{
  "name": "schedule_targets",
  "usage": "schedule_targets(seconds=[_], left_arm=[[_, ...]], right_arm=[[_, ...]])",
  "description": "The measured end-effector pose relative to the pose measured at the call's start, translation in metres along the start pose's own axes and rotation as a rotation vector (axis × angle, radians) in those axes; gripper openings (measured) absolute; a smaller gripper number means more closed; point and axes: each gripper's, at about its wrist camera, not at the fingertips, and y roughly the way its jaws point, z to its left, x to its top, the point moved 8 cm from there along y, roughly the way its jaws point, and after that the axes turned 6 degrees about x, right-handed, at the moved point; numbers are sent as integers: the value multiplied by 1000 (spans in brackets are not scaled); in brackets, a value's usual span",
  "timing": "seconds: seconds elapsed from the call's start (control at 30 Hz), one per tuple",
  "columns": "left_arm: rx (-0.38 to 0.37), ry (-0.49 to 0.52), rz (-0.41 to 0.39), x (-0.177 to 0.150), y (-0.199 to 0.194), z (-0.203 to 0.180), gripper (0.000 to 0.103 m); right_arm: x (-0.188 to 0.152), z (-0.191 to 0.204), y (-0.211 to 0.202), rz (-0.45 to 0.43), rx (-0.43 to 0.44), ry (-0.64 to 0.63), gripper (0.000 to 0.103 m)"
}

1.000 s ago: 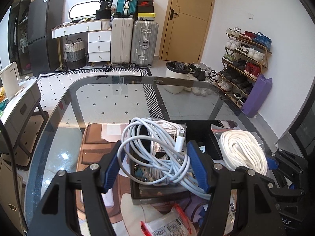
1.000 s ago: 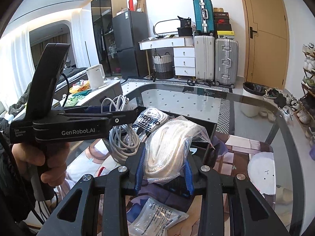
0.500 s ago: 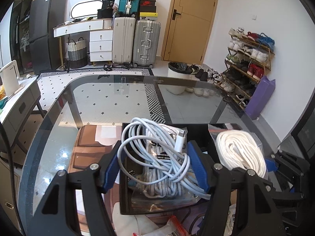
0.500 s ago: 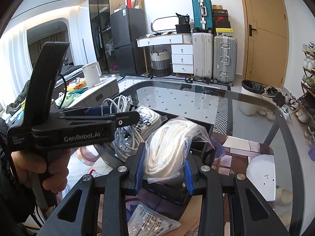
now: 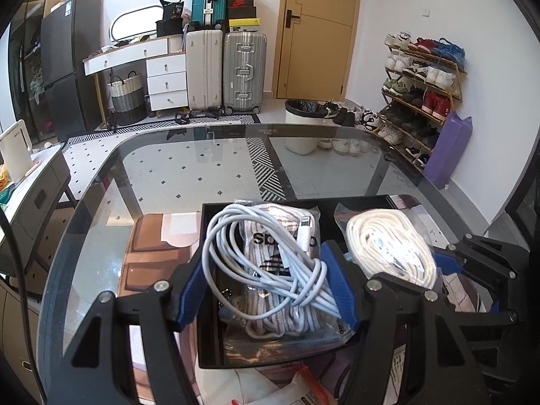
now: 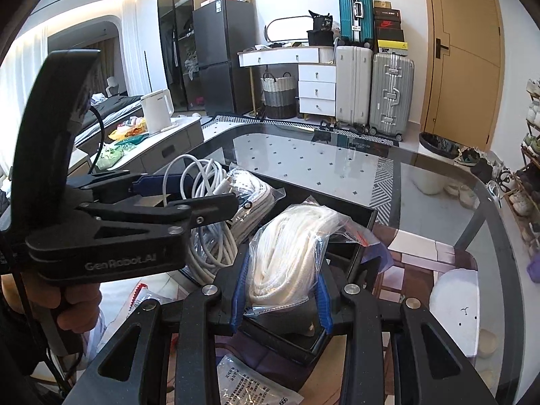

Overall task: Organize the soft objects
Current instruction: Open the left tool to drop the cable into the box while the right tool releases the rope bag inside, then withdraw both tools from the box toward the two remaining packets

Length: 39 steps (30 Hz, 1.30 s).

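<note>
Left gripper (image 5: 266, 290) clamps its blue pads on a coiled white charging cable (image 5: 270, 263), held over the left half of the shallow black tray (image 5: 209, 290) on the glass table (image 5: 189, 175); a clear bag of striped laces (image 5: 276, 253) lies beneath. Loose loops could snag that bag and drag it out.

From the right wrist, the right gripper (image 6: 280, 287) pinches a clear plastic bag of white rope (image 6: 290, 253) over the tray's right half, its near wall just below. That slippery plastic may slide free, or the bag may catch the wall and tip out.
</note>
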Motion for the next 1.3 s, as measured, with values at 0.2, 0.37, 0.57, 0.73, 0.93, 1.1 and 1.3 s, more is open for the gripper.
schedule_targets(seconds=[0.2, 0.37, 0.57, 0.73, 0.93, 1.1, 1.3], left_arm=[[-1, 51, 15, -7, 0, -8, 64], [-2, 84, 18, -9, -2, -14, 64], [-5, 102, 14, -11, -5, -16, 63], [-31, 94, 27, -11, -11, -13, 65], [-55, 109, 9, -13, -31, -17, 89], [-34, 100, -16, -18, -48, -12, 103], [-31, 103, 9, -38, -56, -7, 103]], right_arm=[[-6, 1, 4, 10, 5, 2, 34], [-10, 3, 4, 17, 9, 5, 34], [-9, 1, 5, 18, 15, 2, 38], [-4, -3, -6, -34, -17, -6, 61], [-7, -8, -30, -74, -69, 17, 88], [-21, -7, -46, -76, -91, 58, 102], [-44, -3, -55, -51, -103, 108, 102]])
